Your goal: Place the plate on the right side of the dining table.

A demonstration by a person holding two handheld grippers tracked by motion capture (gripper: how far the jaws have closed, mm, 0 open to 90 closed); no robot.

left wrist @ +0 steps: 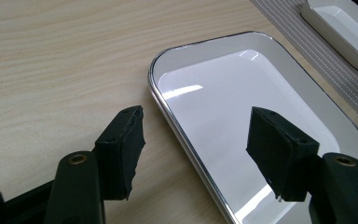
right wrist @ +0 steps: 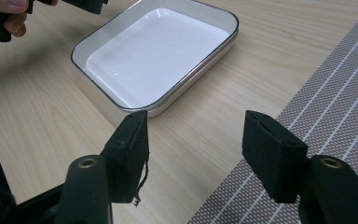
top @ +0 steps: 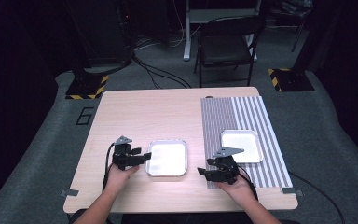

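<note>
- White tray with a dark thin rim (top: pixel 167 157) lies flat on the bare wood of the counter (top: pixel 144 112), near the front edge and about in the middle between the two hands.
- Left claw (left wrist: pixel 193 147) stands apart; in the left gripper view one jaw is over the wood and the other over the inside of the tray, so the near rim of the tray lies between them. I cannot tell if a jaw touches the rim.
- Right claw (right wrist: pixel 193 151) is also apart and holds nothing; it hangs over the wood just beside the edge of the striped grey mat (top: pixel 247 135), pointing toward the tray.
- Second white dish (top: pixel 241 145) rests on the mat, to the right of the tray and apart from it.
</note>
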